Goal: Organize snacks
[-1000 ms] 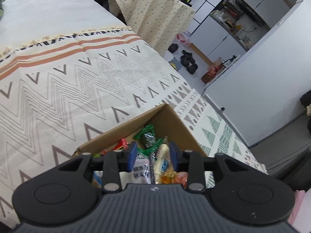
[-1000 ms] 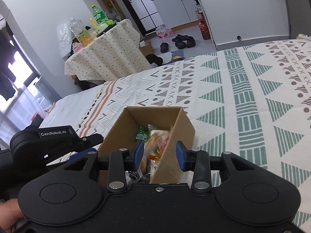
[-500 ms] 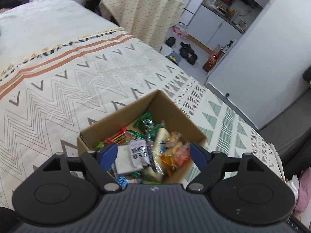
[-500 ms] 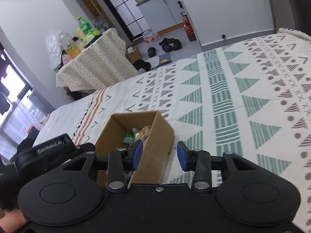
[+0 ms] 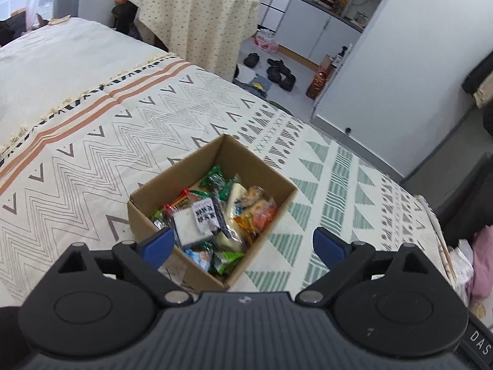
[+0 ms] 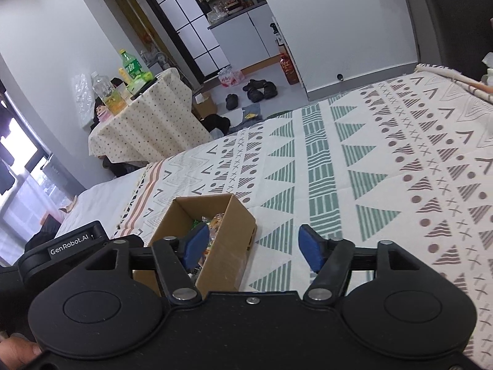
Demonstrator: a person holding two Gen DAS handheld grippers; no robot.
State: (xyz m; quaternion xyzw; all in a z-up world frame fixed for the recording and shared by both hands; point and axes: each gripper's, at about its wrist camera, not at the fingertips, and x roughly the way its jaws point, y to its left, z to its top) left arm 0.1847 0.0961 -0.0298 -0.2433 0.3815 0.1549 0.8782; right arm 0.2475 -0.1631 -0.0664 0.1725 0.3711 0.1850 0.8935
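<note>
An open cardboard box [image 5: 144, 209] [image 6: 229, 256] full of wrapped snacks [image 5: 222, 215] stands on the patterned bed cover. My left gripper [image 5: 242, 245] hovers above and in front of the box, its jaws still opening wide and nothing pressed between the blue pads. My right gripper [image 6: 252, 245] hangs over the box's right wall with its jaws opening; the left pad [image 6: 194, 246] sits over the box, and neither pad grips anything. The left gripper's black body [image 6: 71, 243] shows at the left in the right wrist view.
The patterned cover [image 5: 92, 141] spreads across the bed on all sides of the box. Beyond the bed stands a cloth-draped table [image 6: 148, 123] with bottles. Shoes [image 6: 258, 88] lie on the floor near white cabinets. A hand [image 6: 15, 351] shows at the lower left.
Both grippers have drawn back and up from the box, so more of it shows. The left jaws went from narrow to wide; the right jaws opened off the box's right wall.
</note>
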